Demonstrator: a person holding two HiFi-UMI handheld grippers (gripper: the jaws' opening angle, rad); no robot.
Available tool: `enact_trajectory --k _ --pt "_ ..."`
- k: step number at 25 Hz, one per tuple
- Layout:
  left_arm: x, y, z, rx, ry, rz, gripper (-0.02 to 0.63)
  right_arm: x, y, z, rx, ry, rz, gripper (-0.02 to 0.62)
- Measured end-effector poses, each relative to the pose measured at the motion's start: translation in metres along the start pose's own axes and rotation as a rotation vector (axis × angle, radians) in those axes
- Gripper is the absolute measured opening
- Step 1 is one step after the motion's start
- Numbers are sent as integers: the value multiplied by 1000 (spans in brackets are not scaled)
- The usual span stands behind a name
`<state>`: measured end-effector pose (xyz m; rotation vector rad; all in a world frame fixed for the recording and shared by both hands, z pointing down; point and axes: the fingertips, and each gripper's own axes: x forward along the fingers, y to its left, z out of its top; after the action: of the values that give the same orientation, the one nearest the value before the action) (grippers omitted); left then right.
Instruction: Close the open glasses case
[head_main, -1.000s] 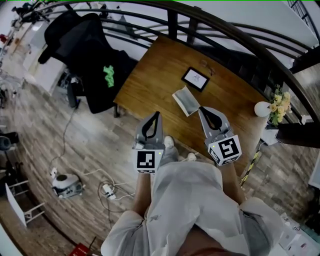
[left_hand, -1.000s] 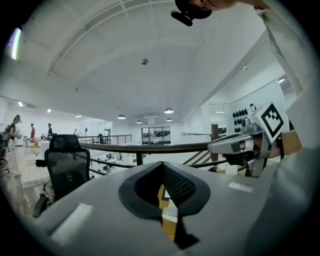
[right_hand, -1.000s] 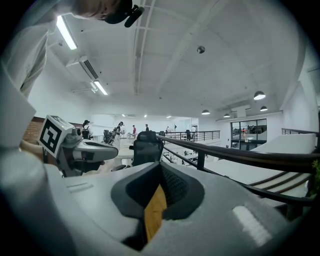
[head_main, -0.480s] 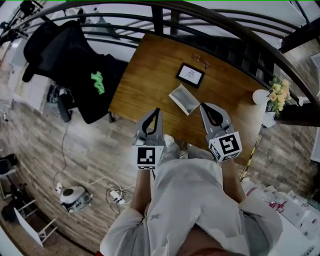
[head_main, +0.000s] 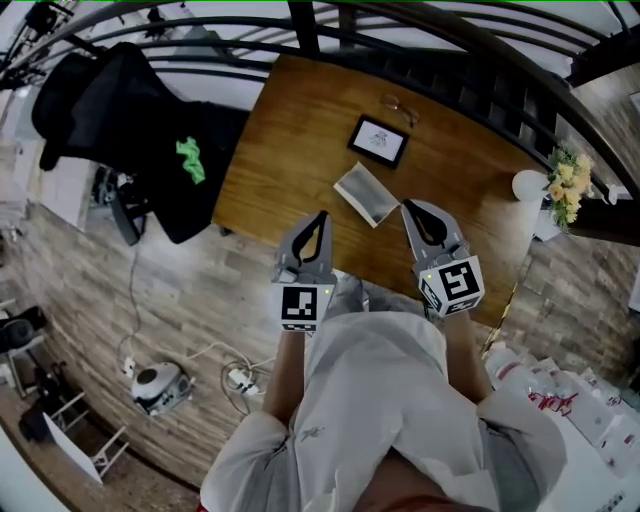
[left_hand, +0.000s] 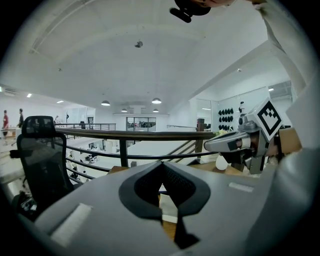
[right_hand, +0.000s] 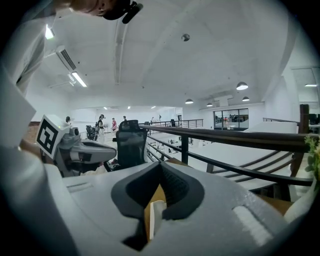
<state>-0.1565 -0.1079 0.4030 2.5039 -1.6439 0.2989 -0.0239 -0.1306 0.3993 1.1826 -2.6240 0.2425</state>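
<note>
Currently the open glasses case (head_main: 366, 194) lies on the table (head_main: 300, 130) just ahead of and between both grippers, its long axis slanting from near-right to far-left. The right gripper (head_main: 412, 212) is nearer, its jaws clenched on nothing. The left gripper (head_main: 319, 222) is likewise clenched and empty.

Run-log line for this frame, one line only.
stage: pre-contact | left gripper: jaws shut, empty | right gripper: jaws shut, empty | glasses case: open on table, untouched

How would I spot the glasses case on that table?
On the brown wooden table, just beyond the left hand-held gripper and right hand-held gripper, lies the open pale grey glasses case. Unlike the black-framed panel behind it, it is light and folded open.
</note>
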Motion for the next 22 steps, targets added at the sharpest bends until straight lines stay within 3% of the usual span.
enact_trajectory --k 11,22 --pt "33 -14 -26 -19 55 -22 18 18 -19 -26 43 49 31 3" --pt "58 -18 -53 -18 93 -59 18 31 -33 -58 83 98 8 3"
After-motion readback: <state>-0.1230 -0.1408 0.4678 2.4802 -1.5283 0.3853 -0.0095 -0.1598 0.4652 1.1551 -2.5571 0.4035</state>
